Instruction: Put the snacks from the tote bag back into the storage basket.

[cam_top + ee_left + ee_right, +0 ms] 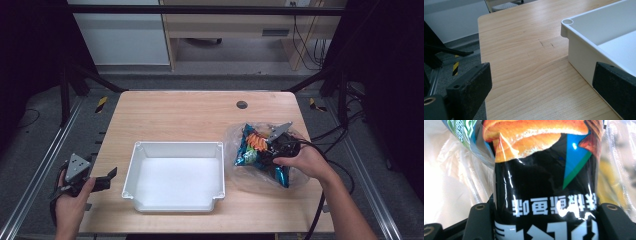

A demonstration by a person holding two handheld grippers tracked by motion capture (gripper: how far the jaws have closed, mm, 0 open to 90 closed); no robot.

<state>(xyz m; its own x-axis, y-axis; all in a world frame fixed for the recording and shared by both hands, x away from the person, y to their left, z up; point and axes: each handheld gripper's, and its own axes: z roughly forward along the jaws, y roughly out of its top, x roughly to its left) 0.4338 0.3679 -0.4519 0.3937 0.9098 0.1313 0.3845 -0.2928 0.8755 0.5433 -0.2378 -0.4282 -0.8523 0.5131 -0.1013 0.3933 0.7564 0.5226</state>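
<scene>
One white bin sits bare; clear bag holds snack packets.

table: light wood, my work surface
white tray: on it, near the front edge
clear plastic bag: with snack packets, right of tray

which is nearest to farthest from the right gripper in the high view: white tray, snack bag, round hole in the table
1. snack bag: clamped in the right gripper, inside the clear plastic bag.
2. round hole: beyond the gripper, toward the table's far edge.
3. white tray: to its left, mid-table; close to the hole's distance, so that order is uncertain.
</scene>
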